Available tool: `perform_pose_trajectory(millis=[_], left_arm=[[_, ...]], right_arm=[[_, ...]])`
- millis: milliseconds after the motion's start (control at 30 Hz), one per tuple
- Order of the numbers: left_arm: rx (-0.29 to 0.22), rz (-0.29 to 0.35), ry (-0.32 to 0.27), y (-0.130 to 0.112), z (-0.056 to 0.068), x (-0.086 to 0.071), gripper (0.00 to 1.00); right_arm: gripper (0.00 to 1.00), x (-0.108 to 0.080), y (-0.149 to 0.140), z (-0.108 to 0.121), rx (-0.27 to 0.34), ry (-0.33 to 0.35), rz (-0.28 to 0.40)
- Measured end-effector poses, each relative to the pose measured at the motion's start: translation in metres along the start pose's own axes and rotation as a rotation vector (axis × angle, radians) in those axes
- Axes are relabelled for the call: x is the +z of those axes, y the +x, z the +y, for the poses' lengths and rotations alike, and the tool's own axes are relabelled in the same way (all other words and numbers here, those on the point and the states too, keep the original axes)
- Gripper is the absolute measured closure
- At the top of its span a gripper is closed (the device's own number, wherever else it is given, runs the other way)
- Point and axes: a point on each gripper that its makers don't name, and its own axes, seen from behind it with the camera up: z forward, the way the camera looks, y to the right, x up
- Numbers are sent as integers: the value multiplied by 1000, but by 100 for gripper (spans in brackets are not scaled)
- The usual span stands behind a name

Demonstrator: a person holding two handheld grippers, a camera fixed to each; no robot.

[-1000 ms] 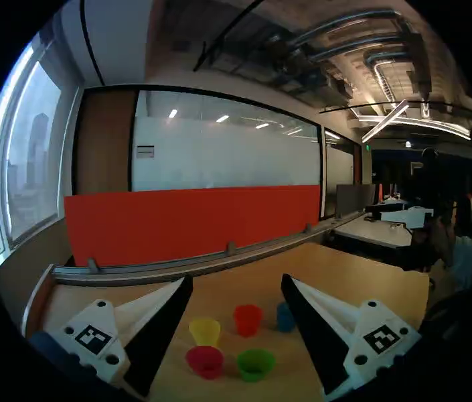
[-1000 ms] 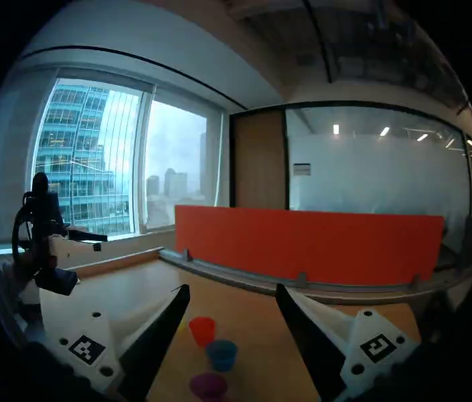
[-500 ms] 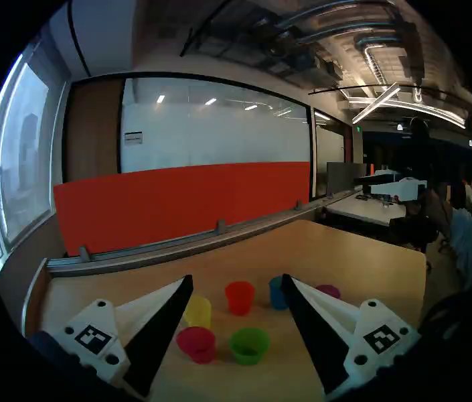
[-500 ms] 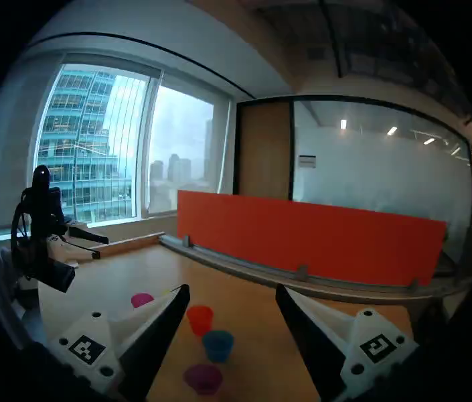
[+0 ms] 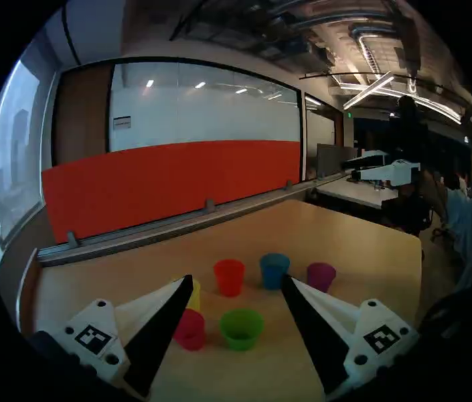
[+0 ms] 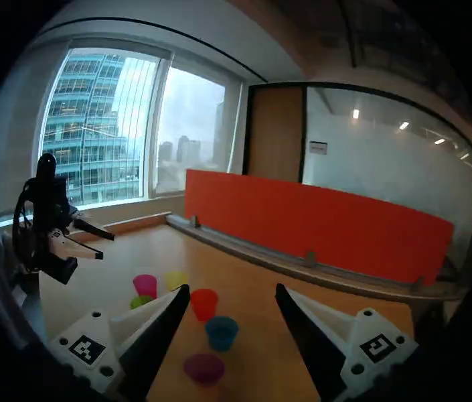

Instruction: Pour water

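Observation:
Several small plastic cups stand on the wooden table (image 5: 369, 254). In the left gripper view the red cup (image 5: 229, 277), blue cup (image 5: 274, 270) and purple cup (image 5: 321, 276) form a far row. The green cup (image 5: 242, 328) and pink cup (image 5: 191, 329) are nearer, and the yellow cup (image 5: 195, 293) is half hidden behind a finger. My left gripper (image 5: 236, 278) hangs open above them, holding nothing. My right gripper (image 6: 231, 288) is open over the red cup (image 6: 203, 303), blue cup (image 6: 222, 332) and purple cup (image 6: 203, 368). The left gripper (image 6: 98, 244) also shows off to that view's left.
An orange divider panel (image 5: 169, 181) with a metal rail (image 5: 169, 224) runs along the table's far edge. Large windows (image 6: 102, 134) lie to the left of the right gripper. Other desks and seated people (image 5: 450, 214) are beyond the table's right side.
Both views have tipped downward toward the table. The cups sit higher in each view, and the purple, pink, yellow and green cups have come into sight. Both grippers stay open.

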Motion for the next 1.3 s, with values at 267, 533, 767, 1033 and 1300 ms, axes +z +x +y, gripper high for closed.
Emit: perform_pose_trajectory(millis=[267, 533, 767, 1033, 1300], left_arm=[[17, -49, -34, -24, 10, 11, 2], [33, -102, -59, -49, 18, 22, 2], [32, -152, -62, -73, 18, 31, 2], [43, -211, -79, -99, 21, 41, 2], [36, -257, -87, -119, 18, 52, 2]], right_arm=[[1, 10, -10, -3, -12, 23, -41], [0, 18, -22, -2, -28, 39, -85], [1, 29, -34, -3, -33, 56, -124], [1, 41, -46, -3, -44, 77, -161], [1, 55, -60, -4, -45, 97, -190]])
